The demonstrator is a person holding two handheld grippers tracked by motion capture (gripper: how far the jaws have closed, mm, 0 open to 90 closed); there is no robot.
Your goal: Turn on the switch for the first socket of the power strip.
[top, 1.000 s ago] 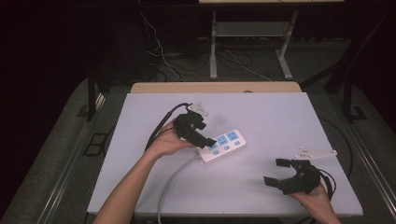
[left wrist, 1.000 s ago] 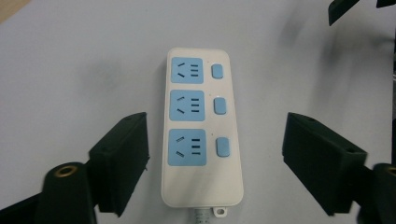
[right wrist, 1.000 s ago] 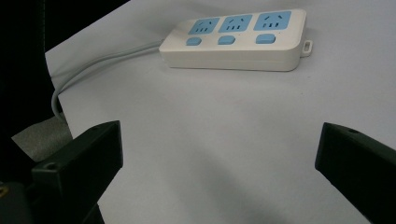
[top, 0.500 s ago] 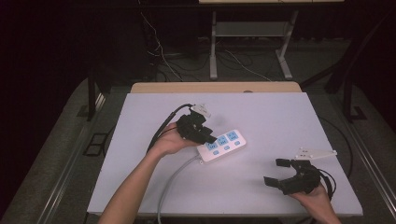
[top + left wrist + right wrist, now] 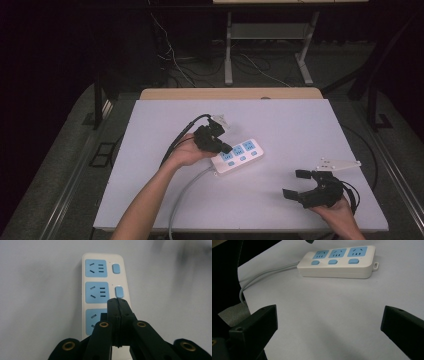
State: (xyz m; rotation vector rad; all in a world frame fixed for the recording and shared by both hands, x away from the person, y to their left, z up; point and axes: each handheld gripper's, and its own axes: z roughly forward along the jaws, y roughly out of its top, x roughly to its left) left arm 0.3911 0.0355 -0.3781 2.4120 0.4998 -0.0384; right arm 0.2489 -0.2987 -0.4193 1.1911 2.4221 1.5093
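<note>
A white power strip (image 5: 245,159) with three blue sockets and three blue switches lies mid-table, its grey cord (image 5: 182,197) running toward the front edge. My left gripper (image 5: 226,148) is shut with nothing in it, its tips over the strip's left end. In the left gripper view the closed tips (image 5: 117,301) sit just short of the middle switch (image 5: 119,291) and hide the nearest one; whether they touch the strip (image 5: 100,277) is unclear. My right gripper (image 5: 295,184) rests open near the front right. Its jaws stand wide apart, facing the strip (image 5: 337,265).
The white tabletop (image 5: 300,125) has a wooden strip (image 5: 230,93) along its far edge. The strip's cord (image 5: 262,275) curves off to the left. Dark floor, cables and a metal stand (image 5: 270,45) lie beyond the table.
The left hand and its shut gripper have shifted slightly to the right over the strip's near end. The right gripper has stayed put.
</note>
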